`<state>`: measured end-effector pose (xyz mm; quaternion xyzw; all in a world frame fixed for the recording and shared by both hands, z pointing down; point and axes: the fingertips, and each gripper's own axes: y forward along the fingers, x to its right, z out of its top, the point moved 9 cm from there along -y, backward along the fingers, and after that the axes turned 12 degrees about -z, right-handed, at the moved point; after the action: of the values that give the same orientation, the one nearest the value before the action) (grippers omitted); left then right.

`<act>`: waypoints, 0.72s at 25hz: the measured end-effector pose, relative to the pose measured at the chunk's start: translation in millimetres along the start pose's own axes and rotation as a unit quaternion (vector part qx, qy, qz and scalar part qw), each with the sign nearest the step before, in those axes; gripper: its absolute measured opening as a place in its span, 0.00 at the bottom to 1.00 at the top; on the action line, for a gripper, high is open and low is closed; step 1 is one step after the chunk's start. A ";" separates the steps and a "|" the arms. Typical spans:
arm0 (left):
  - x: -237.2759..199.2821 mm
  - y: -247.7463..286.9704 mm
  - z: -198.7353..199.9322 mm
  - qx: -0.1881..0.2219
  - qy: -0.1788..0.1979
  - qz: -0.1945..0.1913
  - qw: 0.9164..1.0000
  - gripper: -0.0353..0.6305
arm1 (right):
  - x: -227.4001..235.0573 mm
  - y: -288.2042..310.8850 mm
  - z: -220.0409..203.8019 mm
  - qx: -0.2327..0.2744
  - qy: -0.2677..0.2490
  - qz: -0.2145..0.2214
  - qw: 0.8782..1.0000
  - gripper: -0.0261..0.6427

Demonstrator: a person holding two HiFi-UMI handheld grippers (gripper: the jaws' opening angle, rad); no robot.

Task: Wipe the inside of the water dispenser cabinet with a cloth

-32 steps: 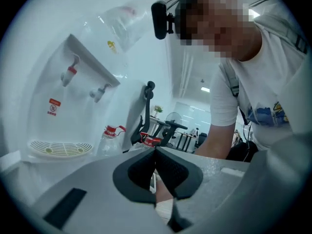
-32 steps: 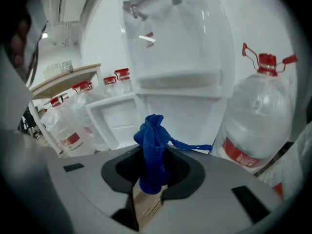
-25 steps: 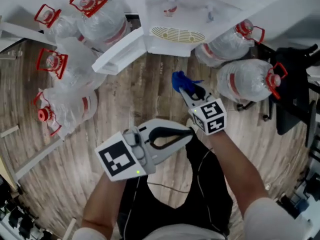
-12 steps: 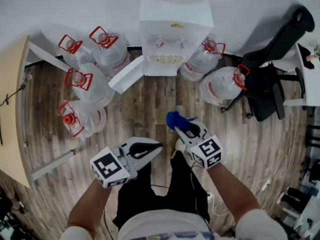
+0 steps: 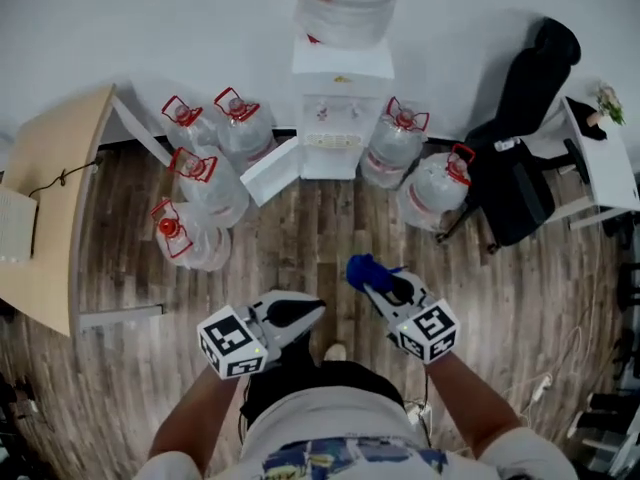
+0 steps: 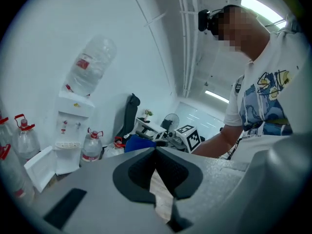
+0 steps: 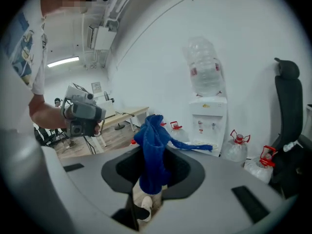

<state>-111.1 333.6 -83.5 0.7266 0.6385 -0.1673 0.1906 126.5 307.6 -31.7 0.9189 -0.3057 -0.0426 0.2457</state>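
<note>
The white water dispenser (image 5: 340,118) stands against the far wall with a bottle (image 5: 348,3) on top. Its lower cabinet door (image 5: 270,171) hangs open to the left. My right gripper (image 5: 368,274) is shut on a blue cloth (image 5: 360,269), well short of the dispenser. In the right gripper view the cloth (image 7: 153,152) bunches up between the jaws, with the dispenser (image 7: 208,116) beyond. My left gripper (image 5: 316,311) is shut and holds nothing. Its jaws meet in the left gripper view (image 6: 156,151), and the dispenser (image 6: 68,130) is far off at the left.
Several red-capped water jugs (image 5: 205,183) lie left of the dispenser and two more (image 5: 430,188) sit on its right. A black office chair (image 5: 515,168) and a white table (image 5: 600,153) stand at the right. A wooden desk (image 5: 50,218) is at the left.
The head view has pulled up and back from the dispenser, so it looks smaller and farther. Both grippers have drawn back with it. The cloth stays in the right gripper.
</note>
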 end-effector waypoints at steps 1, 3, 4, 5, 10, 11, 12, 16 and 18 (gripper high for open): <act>15.2 3.5 -3.0 -0.002 -0.001 -0.001 1.000 0.06 | -7.3 -17.2 -0.2 0.006 0.001 0.002 1.000 0.19; 42.7 11.8 -6.7 -0.008 0.000 -0.002 1.000 0.06 | -17.6 -49.5 0.2 0.017 0.002 0.001 1.000 0.18; 55.3 15.7 -8.6 -0.012 0.002 -0.002 1.000 0.06 | -21.6 -64.1 0.1 0.022 0.004 -0.001 1.000 0.18; 67.5 18.9 -11.0 -0.016 0.003 -0.002 1.000 0.06 | -25.8 -77.7 -0.3 0.026 0.005 -0.002 1.000 0.18; 116.0 28.8 -17.1 -0.031 0.007 0.018 0.999 0.06 | -46.9 -133.3 1.1 0.045 -0.004 0.006 0.999 0.18; 124.7 29.7 -17.6 -0.033 0.006 0.027 0.999 0.06 | -51.6 -143.3 1.4 0.048 -0.005 0.009 0.999 0.18; 132.5 31.4 -17.9 -0.033 0.004 0.036 0.999 0.06 | -54.9 -153.3 2.6 0.052 -0.006 0.011 0.999 0.18; 155.1 38.5 -15.4 -0.019 -0.004 0.057 0.998 0.06 | -61.4 -186.6 10.2 0.069 -0.010 0.015 0.997 0.18; 164.5 38.4 -14.9 -0.016 -0.003 0.059 0.998 0.06 | -66.2 -198.7 10.5 0.076 -0.013 0.016 0.997 0.18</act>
<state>-51.8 478.8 -148.0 0.7591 0.5969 -0.1476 0.2137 178.0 479.4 -140.5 0.9293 -0.3255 -0.0270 0.1723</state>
